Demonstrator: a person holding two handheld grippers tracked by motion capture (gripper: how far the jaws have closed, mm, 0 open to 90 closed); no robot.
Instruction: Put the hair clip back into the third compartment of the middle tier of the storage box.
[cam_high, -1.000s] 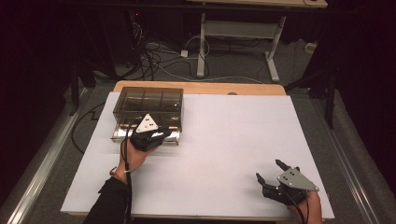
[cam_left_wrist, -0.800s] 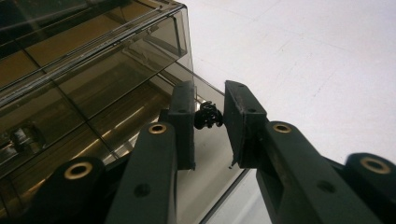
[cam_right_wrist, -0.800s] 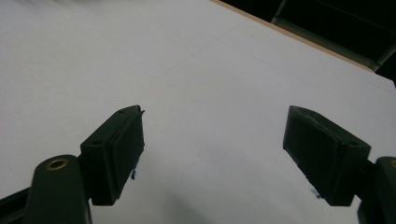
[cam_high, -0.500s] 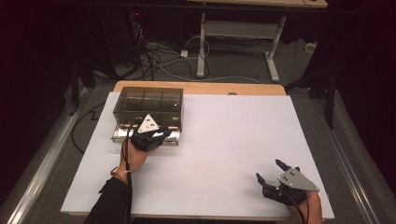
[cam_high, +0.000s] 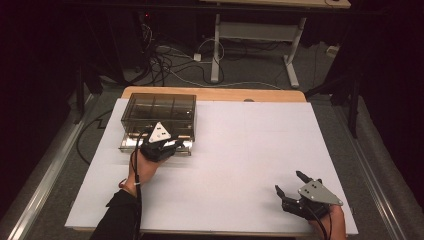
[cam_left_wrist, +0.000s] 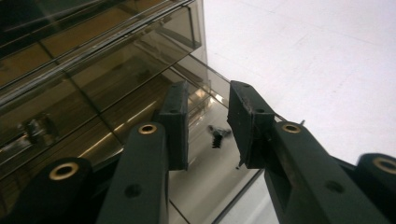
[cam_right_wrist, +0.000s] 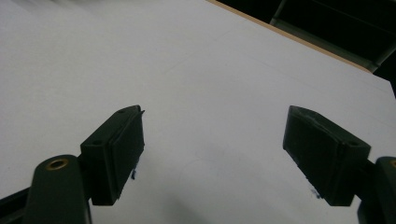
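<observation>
A smoky see-through drawer box stands at the far left of the white tabletop. Its lowest drawer is pulled out toward me. My left gripper hovers over that drawer. In the left gripper view its jaws have just been opening and stand a little apart, pressing on nothing. Below the gap, a small dark screw lies on the drawer's floor. My right gripper rests near the table's front right, wide open over bare white surface.
The wooden table edge shows behind the white sheet. Beyond it are a desk frame and loose cables on the floor. A cable trails from the left gripper along the sleeve.
</observation>
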